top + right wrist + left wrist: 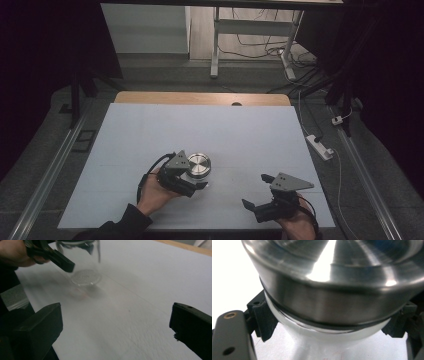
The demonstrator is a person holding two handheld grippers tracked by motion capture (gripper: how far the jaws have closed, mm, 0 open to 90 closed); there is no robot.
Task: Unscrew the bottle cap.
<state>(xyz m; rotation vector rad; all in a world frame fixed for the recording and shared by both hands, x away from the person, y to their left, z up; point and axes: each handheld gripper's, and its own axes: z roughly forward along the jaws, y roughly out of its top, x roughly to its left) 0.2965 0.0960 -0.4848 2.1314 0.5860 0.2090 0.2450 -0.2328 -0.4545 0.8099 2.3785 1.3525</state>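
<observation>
A clear glass jar with a shiny metal lid point(198, 165) stands on the white board point(200, 125), left of the middle and towards the near edge. My left gripper point(195, 180) is shut on it, and a hand holds the gripper from the near left. In the left gripper view the black pads point(263, 320) press on the glass just under the lid point(329, 290). My right gripper point(255, 190) is at the near right, open, with nothing between its jaws. The right gripper view looks across the board at the jar's glass base point(86, 277), with its own gripper point(115, 322) spread wide.
The white board lies on a wooden table whose far edge point(200, 97) shows behind it. A power strip point(320, 146) and cables lie on the floor to the right. A desk frame point(215, 50) stands at the back.
</observation>
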